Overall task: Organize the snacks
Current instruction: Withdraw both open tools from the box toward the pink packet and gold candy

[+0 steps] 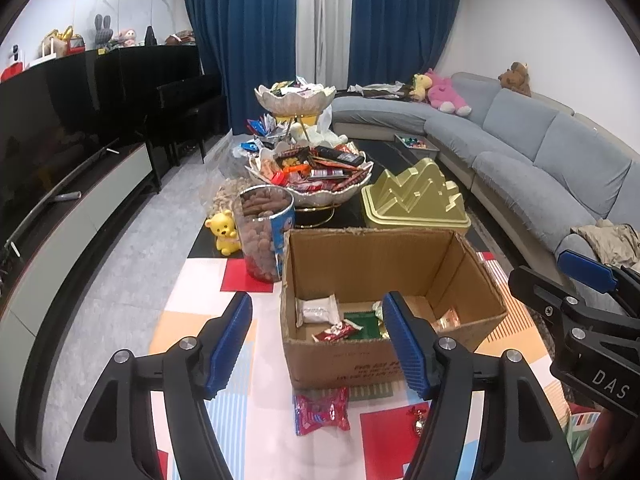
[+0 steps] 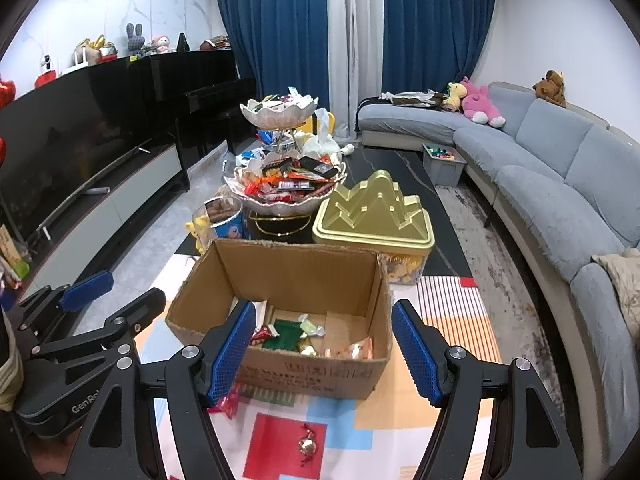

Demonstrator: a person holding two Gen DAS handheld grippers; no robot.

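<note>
An open cardboard box (image 1: 320, 364) stands on the patterned table mat and holds several wrapped snacks; it also shows in the right wrist view (image 2: 304, 380). A red snack packet (image 1: 320, 410) lies on the mat in front of the box. A small gold-and-red wrapped candy (image 2: 307, 444) lies on a red square of the mat, also seen in the left wrist view (image 1: 416, 420). My left gripper (image 1: 318, 344) is open and empty, above the box's near edge. My right gripper (image 2: 325, 350) is open and empty, also over the box front.
A two-tier bowl stand (image 1: 308, 176) heaped with snacks stands behind the box. A clear jar of brown snacks (image 1: 264, 232), a yellow bear figure (image 1: 226, 232) and a gold mountain-shaped tin (image 1: 416, 200) flank it. A grey sofa (image 2: 560, 184) runs along the right.
</note>
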